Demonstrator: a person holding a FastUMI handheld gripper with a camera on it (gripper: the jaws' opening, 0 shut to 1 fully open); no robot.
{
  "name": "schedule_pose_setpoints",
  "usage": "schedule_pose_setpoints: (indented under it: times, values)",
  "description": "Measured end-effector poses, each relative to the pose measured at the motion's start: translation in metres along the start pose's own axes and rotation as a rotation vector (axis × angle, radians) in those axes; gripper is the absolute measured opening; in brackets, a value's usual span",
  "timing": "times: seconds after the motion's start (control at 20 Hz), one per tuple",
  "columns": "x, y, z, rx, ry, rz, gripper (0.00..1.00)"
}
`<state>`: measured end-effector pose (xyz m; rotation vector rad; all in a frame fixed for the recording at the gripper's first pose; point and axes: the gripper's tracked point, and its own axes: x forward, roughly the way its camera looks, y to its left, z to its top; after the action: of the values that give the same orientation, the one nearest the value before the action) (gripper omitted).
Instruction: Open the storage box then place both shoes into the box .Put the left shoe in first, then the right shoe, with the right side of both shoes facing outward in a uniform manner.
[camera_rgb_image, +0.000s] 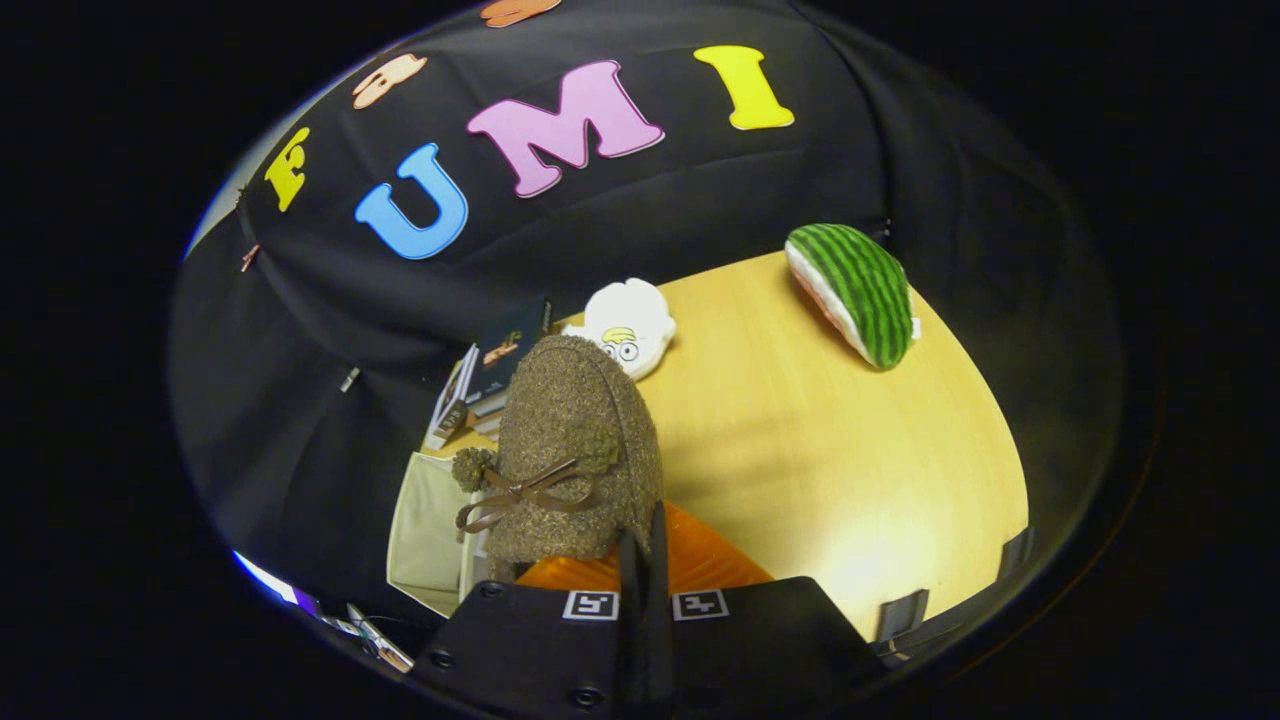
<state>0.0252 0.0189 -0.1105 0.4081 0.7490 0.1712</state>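
A brown fuzzy shoe (575, 450) with a thin brown bow and a pom-pom hangs just ahead of my fingers, its toe pointing away toward the booth wall. My gripper (645, 560) is shut on the shoe's rear rim, with the fingers pressed close together. An orange ribbed surface (710, 560) lies right under the shoe and the fingers. It may belong to the storage box. A cream-coloured panel or box wall (425, 530) stands to the left of the shoe, partly hidden by it.
The light wooden table (850, 470) spreads out to the right. A watermelon-striped plush (855, 290) lies at its far right. A white plush toy (630, 325) sits beyond the shoe's toe, and a stack of books (490, 380) lies to its left.
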Motion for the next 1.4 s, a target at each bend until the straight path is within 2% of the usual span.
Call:
schedule_pose_setpoints:
  times: [0.15, 0.3, 0.55, 0.8, 1.15, 1.4]
  values:
    - [0.007, 0.06, 0.006, 0.04, -0.053, 0.037, 0.05]
    - [0.023, 0.114, -0.004, 0.067, -0.046, 0.086, 0.05]
    - [0.04, 0.169, -0.029, 0.062, -0.045, 0.09, 0.05]
    - [0.064, 0.181, -0.065, 0.049, 0.013, 0.033, 0.05]
    - [0.095, 0.163, -0.118, 0.032, 0.103, -0.076, 0.06]
    - [0.1, 0.162, -0.132, 0.021, 0.126, -0.09, 0.08]
